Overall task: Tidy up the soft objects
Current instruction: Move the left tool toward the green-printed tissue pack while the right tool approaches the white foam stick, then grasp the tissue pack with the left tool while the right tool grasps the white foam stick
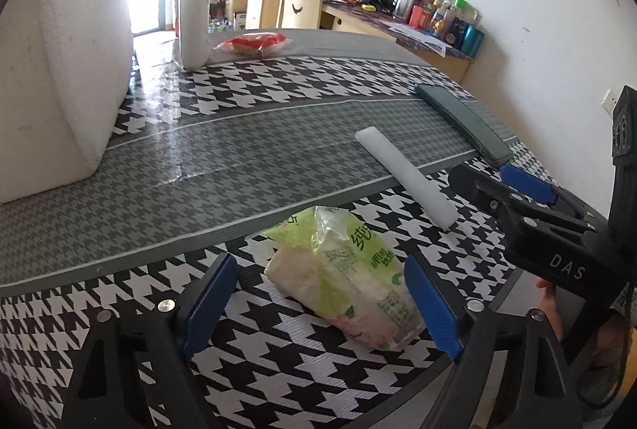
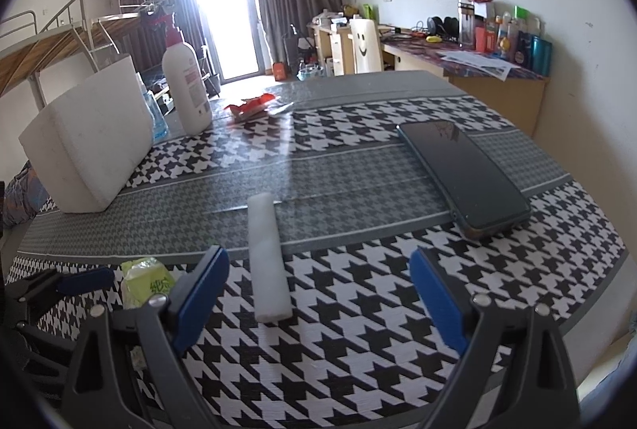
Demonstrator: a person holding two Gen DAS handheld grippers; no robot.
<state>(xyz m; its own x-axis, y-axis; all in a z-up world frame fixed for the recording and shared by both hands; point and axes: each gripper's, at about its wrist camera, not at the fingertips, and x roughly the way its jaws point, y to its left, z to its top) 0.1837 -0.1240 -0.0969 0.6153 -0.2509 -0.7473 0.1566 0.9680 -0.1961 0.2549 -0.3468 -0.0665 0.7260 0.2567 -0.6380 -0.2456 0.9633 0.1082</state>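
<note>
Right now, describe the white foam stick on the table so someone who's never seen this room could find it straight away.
Start at the houndstooth-patterned table and find the dark phone lying flat on its grey middle band. Left of the phone, nearer the front edge, lies the white foam stick, with a green tissue pack further left. It is the only long, thin, plain white cylinder lying flat, unlike the big white foam block standing behind.

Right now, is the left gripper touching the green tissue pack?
Cannot tell. In the left wrist view the left gripper is open around the green tissue pack; its right finger overlaps the pack's edge, so no gap or contact shows plainly.
</note>
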